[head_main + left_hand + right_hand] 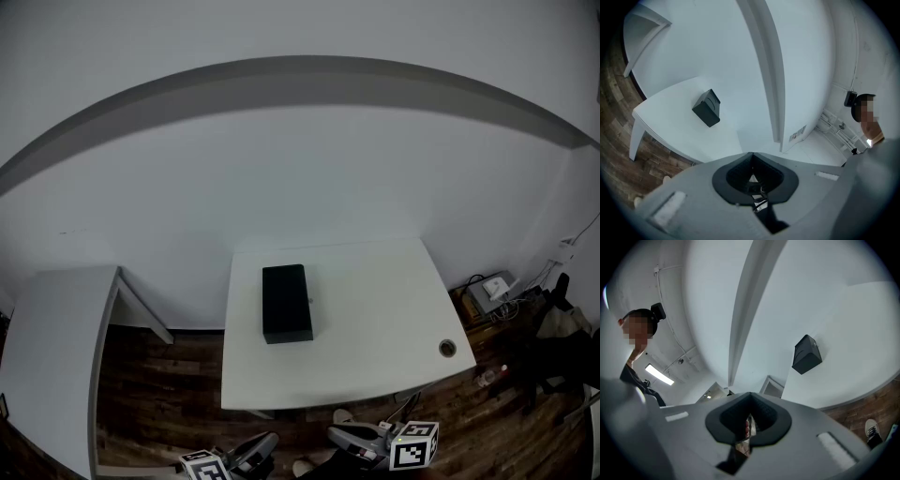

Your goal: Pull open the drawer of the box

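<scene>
**Left gripper** (752, 155): jaws closed together, nothing between them. It is held low at the near edge of the scene, short of the bench.

**Right gripper** (750, 395): jaws likewise closed and empty. It sits beside the left one, well apart from the box.

**Box** (286, 303): black and oblong, lying flat on the left half of the bench, long axis running near to far. It is closed. A small mark shows on its right side, but which face carries the drawer cannot be told from here.

**Bench** (375, 319): white, bare except for the box and a round cable hole (447, 348) at the near right corner.

**Hazards, as judged**
- Both pairs of jaws must open before either can take a pull; arriving closed would only nudge the box.
- The box looks loose on a smooth top, so a one-sided pull would likely drag the whole box rather than free the drawer. The other gripper probably has to brace it.
- A pull toward the near edge leaves little bench in front of the box, and the drawer or box could overrun it.

**Edges and room**
- Wide open bench lies to the right of the box and some behind it.
- The left edge is close to the box, with a gap of wooden floor (159, 384) and then a second white table (56, 337).
- The wall runs directly behind the far edge.
- Cables and gear clutter the floor at far right (492, 292) — clear of the reach.
</scene>
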Demonstrator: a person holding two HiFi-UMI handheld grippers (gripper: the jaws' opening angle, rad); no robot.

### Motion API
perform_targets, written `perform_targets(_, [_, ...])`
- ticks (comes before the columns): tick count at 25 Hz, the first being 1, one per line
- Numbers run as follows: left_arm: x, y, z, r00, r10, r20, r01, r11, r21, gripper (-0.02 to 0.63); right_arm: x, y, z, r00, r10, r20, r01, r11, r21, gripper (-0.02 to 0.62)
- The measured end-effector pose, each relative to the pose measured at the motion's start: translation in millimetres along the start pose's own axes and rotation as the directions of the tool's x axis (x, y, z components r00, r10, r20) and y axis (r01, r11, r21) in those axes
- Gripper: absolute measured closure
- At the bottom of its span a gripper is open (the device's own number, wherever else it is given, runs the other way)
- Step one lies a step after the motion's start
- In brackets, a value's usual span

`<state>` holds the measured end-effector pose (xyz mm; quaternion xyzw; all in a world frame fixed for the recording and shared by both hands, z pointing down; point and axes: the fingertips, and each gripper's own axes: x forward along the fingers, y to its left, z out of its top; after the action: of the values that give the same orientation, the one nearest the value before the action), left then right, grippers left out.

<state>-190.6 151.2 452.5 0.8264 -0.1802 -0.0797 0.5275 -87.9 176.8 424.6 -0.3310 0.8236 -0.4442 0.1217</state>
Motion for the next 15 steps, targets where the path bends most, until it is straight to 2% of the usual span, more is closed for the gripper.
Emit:
perform_targets(9, [10, 7, 0, 1.000, 0.020, -0.009, -0.020, 1.000, -0.013, 0.600, -7, -6, 12, 1.000, 0.017, 0.016, -0.018, 0.999, 0.029, 0.589])
perform_targets(15, [33, 23, 21, 0.998, 0.068, -0.012, -0.067, 0.998, 0.020, 0.600, -16, -22, 31, 1.000, 0.000, 0.027, -0.002, 0.998, 0.055, 0.588])
